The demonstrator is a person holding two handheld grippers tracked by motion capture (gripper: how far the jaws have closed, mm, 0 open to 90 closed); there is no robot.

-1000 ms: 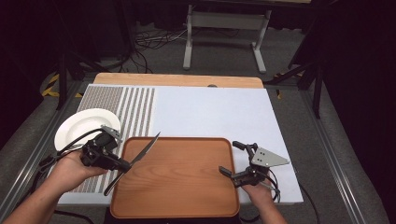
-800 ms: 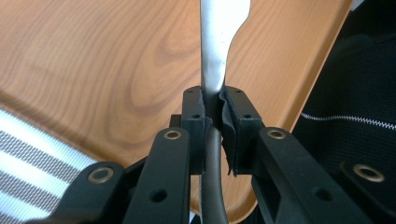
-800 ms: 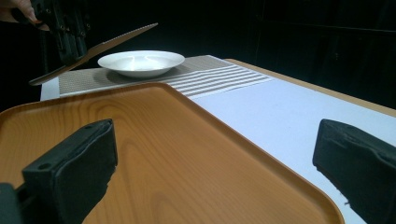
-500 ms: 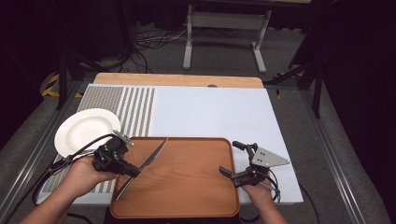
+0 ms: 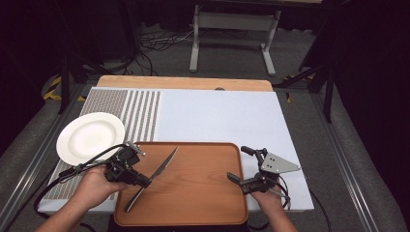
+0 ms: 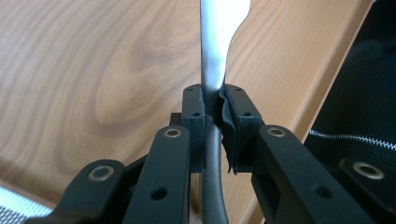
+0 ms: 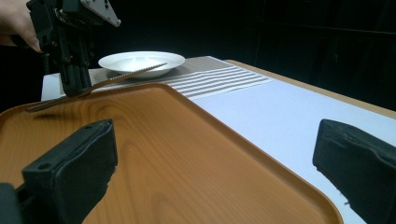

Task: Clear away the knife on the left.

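The left gripper [image 5: 143,181], pressed onto a silver table knife [image 5: 153,177], has carried it from the white round plate [image 5: 90,137] down over the brown wooden tray [image 5: 203,193], suggesting set-down is imminent, while the right gripper [image 5: 241,164] waits spread.

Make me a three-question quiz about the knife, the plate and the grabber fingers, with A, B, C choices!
1. Where is the round white plate?
A. on the wooden tray
B. on the striped mat, left of the tray
C. on the floor

2. How many silver metal knives are there?
A. one
B. two
C. three

3. What are the left gripper fingers doing?
A. standing wide open
B. clamping the knife
C. holding the plate

Answers: 1 B, the plate sits on the striped mat beside the brown wooden tray. 2 A, a single knife shows. 3 B, the left gripper view has both fingers pressed on the knife; the right gripper stands open.
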